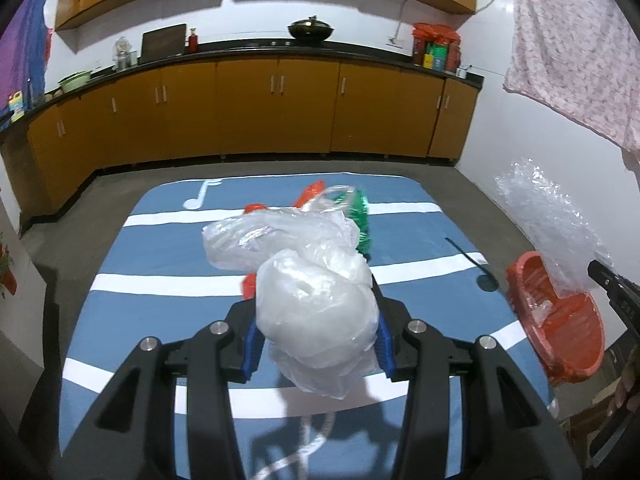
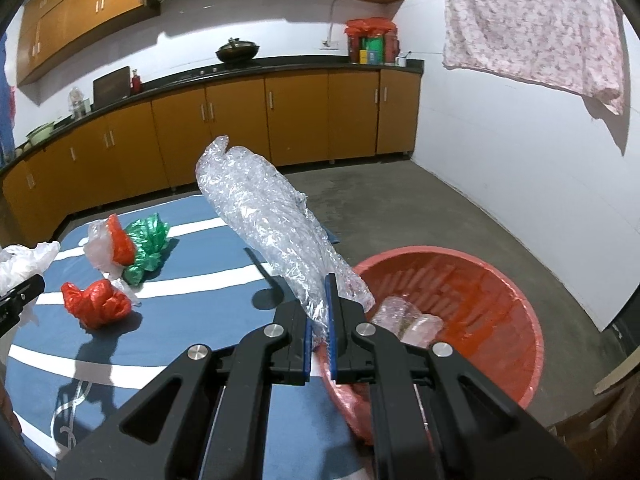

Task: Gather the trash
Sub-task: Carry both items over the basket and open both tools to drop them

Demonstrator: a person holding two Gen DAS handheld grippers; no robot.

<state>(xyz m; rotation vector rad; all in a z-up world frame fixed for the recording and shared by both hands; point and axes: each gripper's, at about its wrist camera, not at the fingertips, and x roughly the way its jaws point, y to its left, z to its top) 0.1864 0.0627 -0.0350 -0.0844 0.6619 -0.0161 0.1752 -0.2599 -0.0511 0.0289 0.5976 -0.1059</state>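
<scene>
Left gripper [image 1: 318,344] is clamped on a white plastic bag [image 1: 316,308], blue pads squeezing its bunched middle, dead center low in the left wrist view. The rest of the bag flops up and back over the blue striped mat [image 1: 168,280]. It looks super light and squishy, so I'd guess it slips if you only pinch a loose flap; grabbing the wadded bulk like this seems right.

Right gripper [image 2: 318,334] is shut tight on the bottom end of a crinkly clear wrap [image 2: 268,220], center of the right wrist view, sticking up toward upper left. It holds its shape a bit but it's basically air and film, nothing fragile. Just right of the fingers sits the red basin [image 2: 500,288], with some clear scraps inside; the wrap's held end hangs about over its near rim.

Still out on the mat at mid-left: a red bag [image 2: 98,304], a green bag [image 2: 148,248] and a red-and-white bag [image 2: 110,246]. All soft, weightless stuff, so pinch the crumpled cores.
</scene>
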